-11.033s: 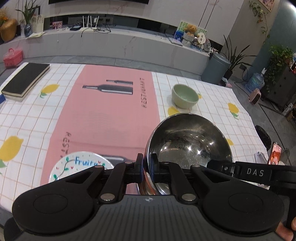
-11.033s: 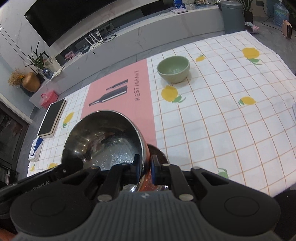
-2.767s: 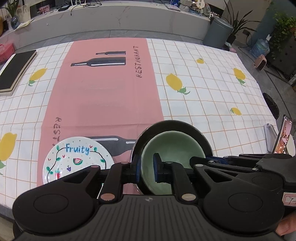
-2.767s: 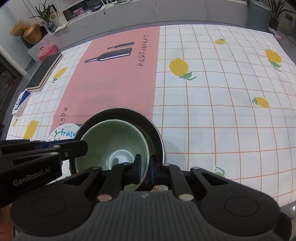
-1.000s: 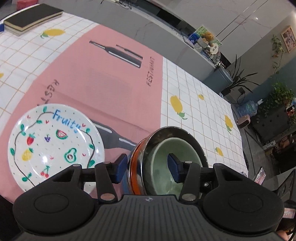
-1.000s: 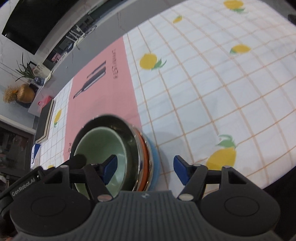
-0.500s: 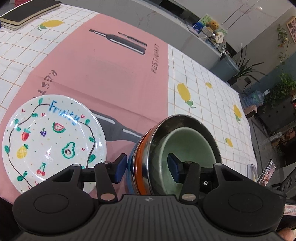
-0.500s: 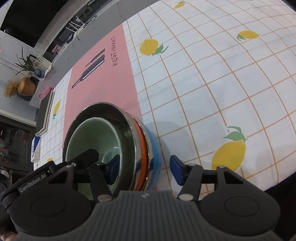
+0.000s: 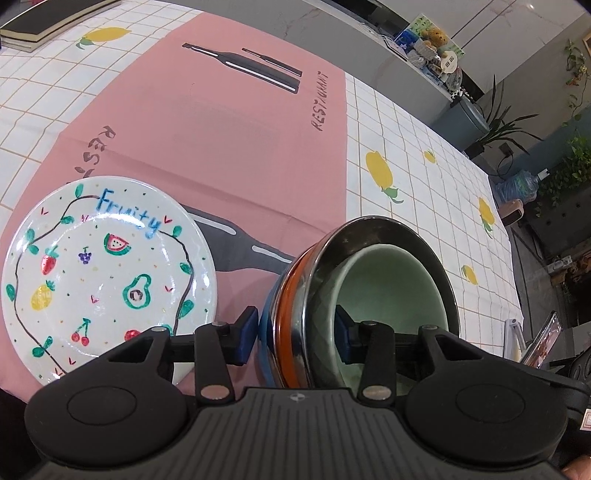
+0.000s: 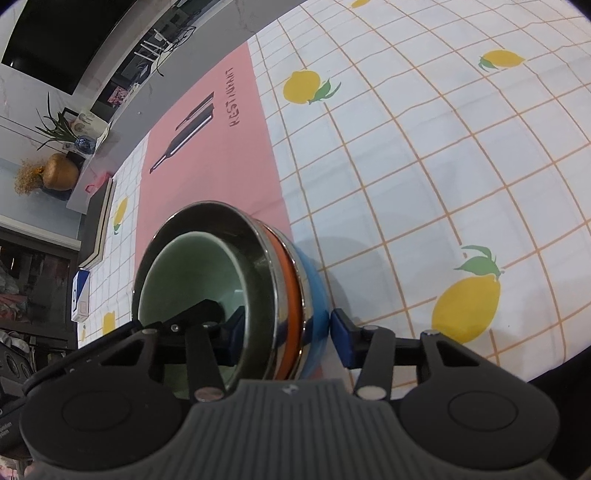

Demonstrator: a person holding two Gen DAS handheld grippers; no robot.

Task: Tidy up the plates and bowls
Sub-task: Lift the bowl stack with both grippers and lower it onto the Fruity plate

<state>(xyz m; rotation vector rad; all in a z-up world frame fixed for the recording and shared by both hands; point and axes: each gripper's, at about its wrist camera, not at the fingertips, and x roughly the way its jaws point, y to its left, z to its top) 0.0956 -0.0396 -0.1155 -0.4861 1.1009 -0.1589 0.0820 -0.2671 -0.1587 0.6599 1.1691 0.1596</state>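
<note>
Left wrist view: the left gripper [image 9: 293, 334] has its jaws spread wide, one blue pad [image 9: 246, 334] outside the stack of bowls and the other inside the green bowl [image 9: 388, 284], so the near walls of the stack stand between them; whether either pad presses the stack cannot be told, and it holds nothing firmly that shows. The green bowl sits nested in the steel bowl [image 9: 369, 229], which rests in an orange bowl [image 9: 286, 310], with a blue bowl [image 9: 266, 325] lowest. The stack stands on the tablecloth [image 9: 424, 206] at the edge of its pink strip [image 9: 221, 129]. Just to the left lies the plate [image 9: 103, 273], white with painted fruit and the word "Fruity", flat on the pink strip and apart from the stack. A dark book [image 9: 40, 22] lies at the far left corner. In the right wrist view the right gripper [image 10: 284, 334] is likewise wide open, straddling the opposite side of the stack: one pad [image 10: 341, 338] is just beside the blue bowl [image 10: 314, 291], seemingly touching it, the other inside the green bowl [image 10: 184, 280]. The steel bowl [image 10: 229, 218] and orange bowl [image 10: 291, 288] show as rings between them. The left gripper's finger reaches into the green bowl from the lower left. Lemons dot the tablecloth [image 10: 424, 166] to the right.
</note>
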